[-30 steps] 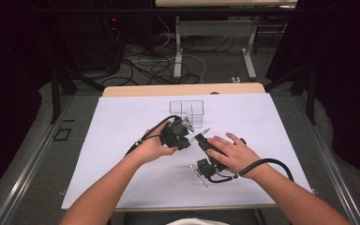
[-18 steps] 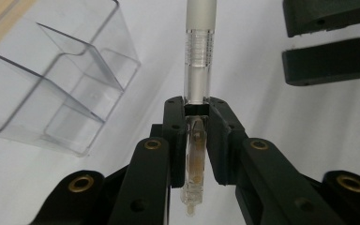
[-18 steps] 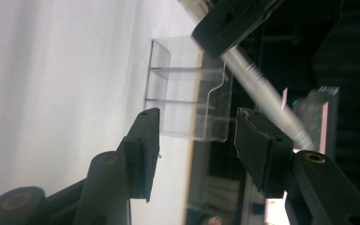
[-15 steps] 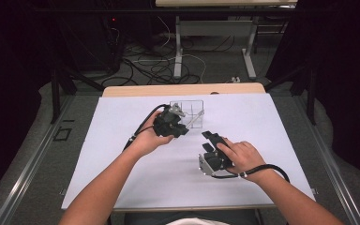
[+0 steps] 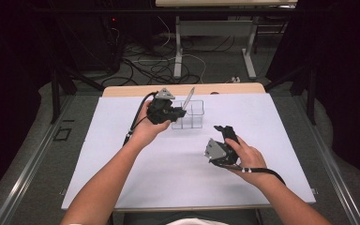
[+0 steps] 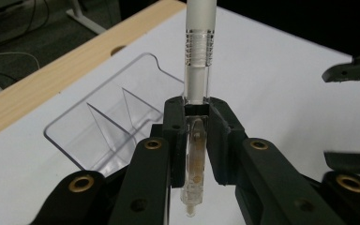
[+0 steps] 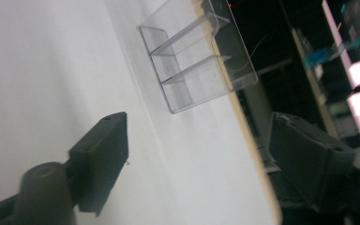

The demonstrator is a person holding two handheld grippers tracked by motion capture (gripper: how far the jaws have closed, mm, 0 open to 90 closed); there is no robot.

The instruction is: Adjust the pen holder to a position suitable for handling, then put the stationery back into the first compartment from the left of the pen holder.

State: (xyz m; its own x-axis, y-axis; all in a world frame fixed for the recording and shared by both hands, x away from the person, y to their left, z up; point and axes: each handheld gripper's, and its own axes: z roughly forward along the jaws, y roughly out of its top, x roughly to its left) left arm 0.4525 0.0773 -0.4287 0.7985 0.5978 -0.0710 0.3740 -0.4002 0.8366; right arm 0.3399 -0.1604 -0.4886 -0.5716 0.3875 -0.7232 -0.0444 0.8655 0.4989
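Holding a slim clear plastic pen with a frosted white upper barrel (image 6: 196, 70), the left tool (image 5: 176, 112) has its black jaws closed narrow on the pen's lower body, and in the left gripper view the pen stands upright between them with its tip poking out below. In the high view this tool hovers just beside the clear acrylic organiser box with inner dividers (image 5: 193, 114), at its left edge, and the pen's upper end leans up over the box's near-left part. The box sits toward the far side of the white paper-covered tabletop (image 5: 122, 178), close to the bare wooden strip (image 5: 122, 90) along the far edge.

The step in hand looks like dropping the pen into one of the compartments. To do it well, the pen should probably be carried fully over a single compartment, clear of the thin dividers, kept near vertical, and lowered until its tip is inside the walls before the jaws let go. Releasing from above the rim risks the pen bouncing off a divider or tipping the light box. Which compartment lies under the pen now I cannot tell.

The right tool (image 5: 226, 132) rests low over the tabletop, well apart from the box, with its jaws spread wide and nothing between them, as the right gripper view shows. It could steady the box if that slides.
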